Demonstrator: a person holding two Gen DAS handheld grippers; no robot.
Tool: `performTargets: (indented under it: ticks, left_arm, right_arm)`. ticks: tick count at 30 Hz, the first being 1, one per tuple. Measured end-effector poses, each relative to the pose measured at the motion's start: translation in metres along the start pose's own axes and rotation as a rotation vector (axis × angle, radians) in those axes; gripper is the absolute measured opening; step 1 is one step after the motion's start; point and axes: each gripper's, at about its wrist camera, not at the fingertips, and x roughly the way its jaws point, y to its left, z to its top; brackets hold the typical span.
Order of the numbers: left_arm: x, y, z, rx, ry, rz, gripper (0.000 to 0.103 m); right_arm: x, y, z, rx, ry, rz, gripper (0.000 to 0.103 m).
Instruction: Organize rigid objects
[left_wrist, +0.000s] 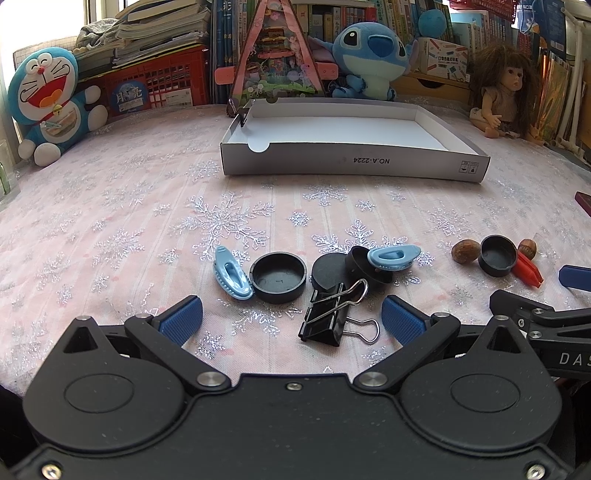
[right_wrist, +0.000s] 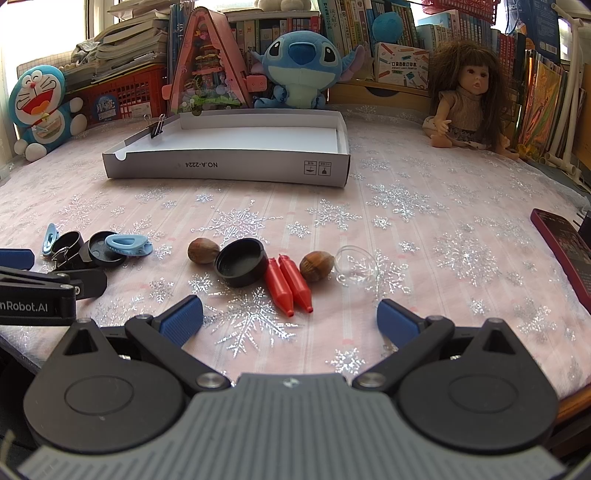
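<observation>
Counter (right_wrist: 424, 206) bare between near-edge clutter and cardboard tray (right_wrist: 229, 168); binder clip (right_wrist: 157, 127) on tray's left wall.

A pink tablecloth (right_wrist: 424, 206) with silver snowflakes covers the table. Along its far edge sit a Doraemon plush (right_wrist: 38, 107), a red crate (right_wrist: 122, 94) under stacked books, a pink triangular diorama (right_wrist: 208, 70), a Stitch plush (right_wrist: 299, 62) and a brown-haired doll (right_wrist: 465, 99). Bookshelves (right_wrist: 369, 26) rise behind them. A dark red phone (right_wrist: 563, 245) lies at the right edge.
</observation>
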Motion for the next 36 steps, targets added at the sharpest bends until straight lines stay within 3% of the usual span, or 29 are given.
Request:
performTargets:
  ticks: [15, 17, 21, 24, 26, 30, 36]
  left_arm:
    - [0.003, -0.001, 0.002, 0.017, 0.004, -0.018, 0.101]
    - [-0.001, 0.001, 0.002, 0.019, -0.009, -0.037, 0.089]
    - [-0.013, 0.005, 0.001, 0.025, -0.025, -0.09, 0.076]
    - [-0.025, 0.005, -0.002, 0.047, -0.049, -0.135, 0.065]
    - [-0.031, 0.004, -0.003, 0.061, -0.058, -0.156, 0.052]
    - [-0.037, 0.001, -0.006, 0.078, -0.056, -0.205, 0.042]
    - [-0.033, -0.001, -0.008, 0.079, -0.052, -0.174, 0.036]
  right_arm:
    - [0.0, -0.005, -0.006, -0.018, -0.05, 0.035, 0.103]
    - [-0.002, -0.007, -0.006, -0.021, -0.061, 0.043, 0.103]
    - [-0.009, -0.006, -0.006, -0.048, -0.105, 0.058, 0.103]
    - [-0.017, -0.002, -0.004, -0.081, -0.147, 0.076, 0.098]
    - [-0.021, 0.0, -0.003, -0.086, -0.168, 0.102, 0.094]
    - [-0.027, 0.008, -0.002, -0.11, -0.201, 0.145, 0.083]
    - [-0.02, 0.018, -0.001, -0.149, -0.175, 0.164, 0.065]
